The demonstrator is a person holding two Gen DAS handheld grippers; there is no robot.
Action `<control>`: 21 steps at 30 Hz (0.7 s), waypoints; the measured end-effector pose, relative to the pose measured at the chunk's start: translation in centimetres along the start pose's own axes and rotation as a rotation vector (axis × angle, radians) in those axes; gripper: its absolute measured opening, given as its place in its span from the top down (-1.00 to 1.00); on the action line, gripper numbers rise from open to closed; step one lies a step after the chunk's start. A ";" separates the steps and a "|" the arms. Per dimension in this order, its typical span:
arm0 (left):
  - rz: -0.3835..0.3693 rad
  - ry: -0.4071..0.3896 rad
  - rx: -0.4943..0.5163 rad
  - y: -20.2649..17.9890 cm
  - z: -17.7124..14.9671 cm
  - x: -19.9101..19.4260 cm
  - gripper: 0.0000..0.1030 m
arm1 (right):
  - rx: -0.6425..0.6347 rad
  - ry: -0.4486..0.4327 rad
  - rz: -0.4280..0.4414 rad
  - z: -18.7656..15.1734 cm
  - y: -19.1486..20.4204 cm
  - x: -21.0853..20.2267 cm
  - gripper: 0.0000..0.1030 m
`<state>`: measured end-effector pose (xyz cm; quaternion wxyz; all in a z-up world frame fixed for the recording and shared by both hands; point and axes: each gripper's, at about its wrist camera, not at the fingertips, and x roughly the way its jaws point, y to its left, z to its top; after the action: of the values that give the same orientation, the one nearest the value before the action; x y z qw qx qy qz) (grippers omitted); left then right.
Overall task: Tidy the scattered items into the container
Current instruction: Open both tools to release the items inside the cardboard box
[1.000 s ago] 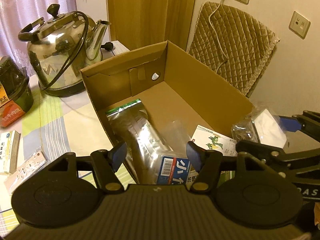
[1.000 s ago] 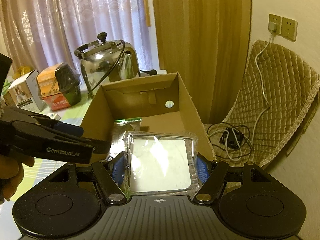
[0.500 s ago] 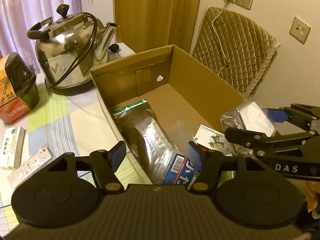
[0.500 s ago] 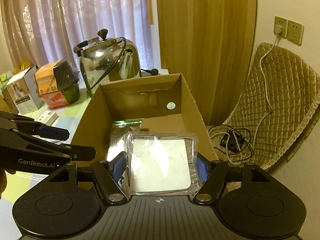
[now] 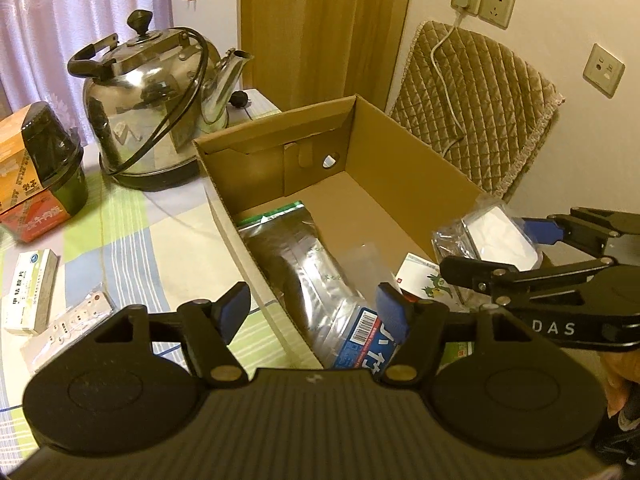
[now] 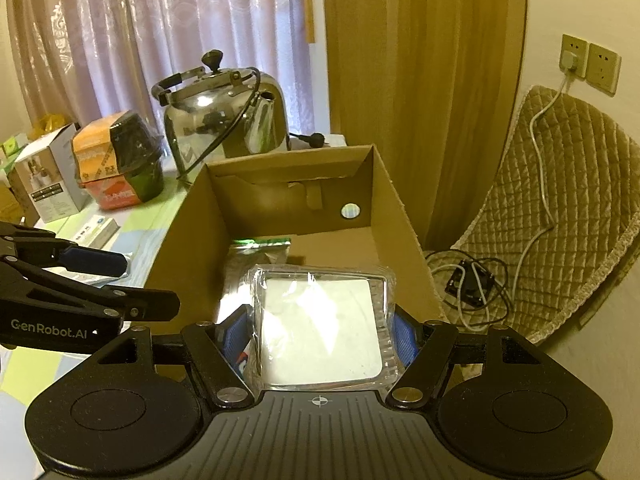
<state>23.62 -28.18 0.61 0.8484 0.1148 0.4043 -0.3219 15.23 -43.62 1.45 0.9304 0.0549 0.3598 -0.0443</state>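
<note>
Cardboard box (image 5: 408,176) sits open on the checked tablecloth (image 5: 132,240), right of the steel kettle (image 5: 156,108). Inside — silver zip bag (image 5: 304,256), blue-label packet (image 5: 370,346), white card with green dragon (image 5: 424,280). Right gripper (image 6: 320,338) clamps a clear-wrapped white pad (image 6: 320,328), held above the box's near right edge. Left gripper (image 5: 314,312) is spread wide with nothing between its fingers, over the box's near left wall. Medicine box (image 5: 28,292) and blister strip (image 5: 66,332) lie on the cloth, left of the box.
</note>
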 end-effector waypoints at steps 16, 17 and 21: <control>0.019 -0.003 -0.046 2.0 -1.6 -1.3 -0.30 | -0.057 -0.042 -0.030 -0.4 0.6 -1.0 -1.00; 0.022 -0.003 -0.050 2.2 -1.7 -1.4 -0.30 | -0.054 -0.040 -0.032 -0.5 0.6 -1.2 -1.00; 0.034 -0.001 -0.072 3.2 -2.6 -2.1 -0.30 | -0.051 -0.036 -0.036 -0.9 0.9 -1.8 -1.00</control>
<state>23.10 -23.65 0.29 0.8576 0.0908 0.4131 -0.2926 13.42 -42.56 2.07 0.9369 0.0239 0.3448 -0.0528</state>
